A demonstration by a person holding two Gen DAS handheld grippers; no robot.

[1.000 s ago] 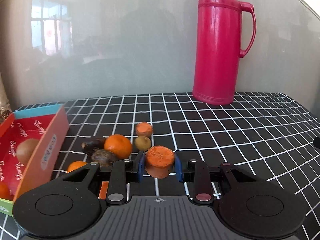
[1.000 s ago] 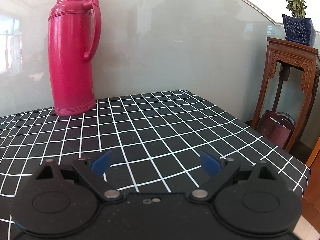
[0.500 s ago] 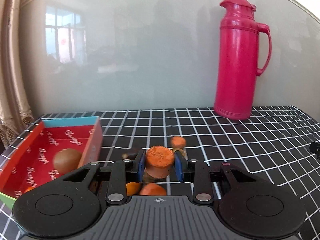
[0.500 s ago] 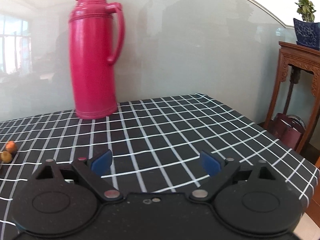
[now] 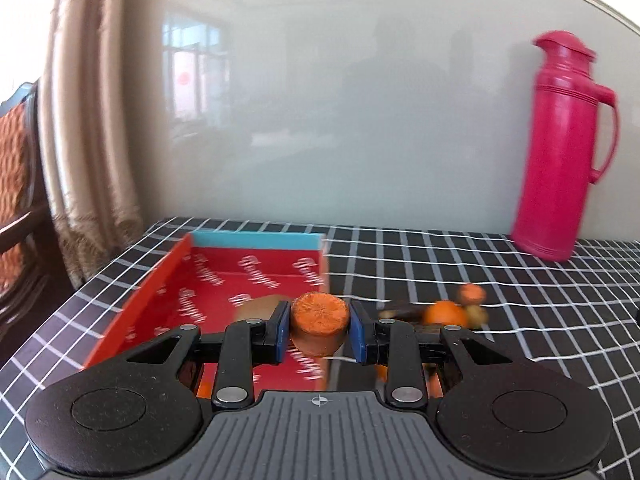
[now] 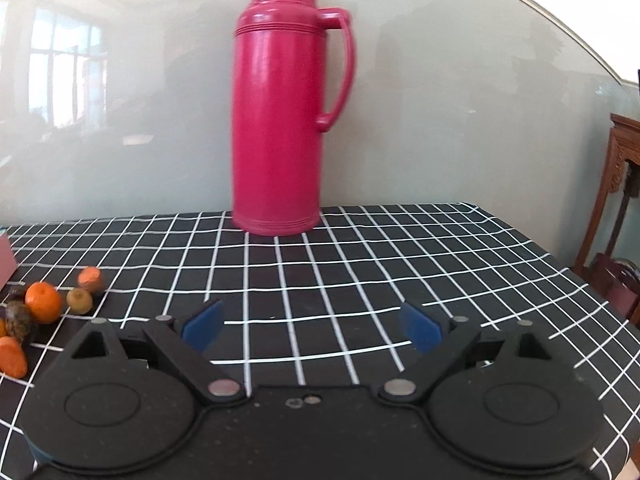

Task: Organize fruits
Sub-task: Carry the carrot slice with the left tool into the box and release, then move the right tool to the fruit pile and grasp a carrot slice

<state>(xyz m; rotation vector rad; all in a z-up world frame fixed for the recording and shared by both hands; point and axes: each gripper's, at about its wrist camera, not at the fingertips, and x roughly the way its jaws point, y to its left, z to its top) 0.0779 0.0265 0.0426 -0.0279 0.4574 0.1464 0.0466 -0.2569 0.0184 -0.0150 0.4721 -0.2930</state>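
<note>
Left gripper (image 5: 320, 330): blue pads pinching an orange carrot chunk (image 5: 319, 322), cut face up, held above the right wall of the box.
Right gripper (image 6: 311, 326): fingers spread wide, nothing between them, over the checked tablecloth (image 6: 360, 272).
Red box (image 5: 240, 280): open, light-blue far wall, white lettering inside; one brown round fruit (image 5: 258, 306) lies in it, partly hidden by the left finger.
Loose fruit: tangerine (image 6: 43, 302), small greenish-brown fruit (image 6: 79, 300), small carrot piece (image 6: 91, 279), dark fruit (image 6: 18, 320), another carrot piece (image 6: 12, 356), clustered on the cloth right of the box.
Pink thermos (image 6: 284, 120): upright at the table's back edge, well apart from the fruit.
</note>
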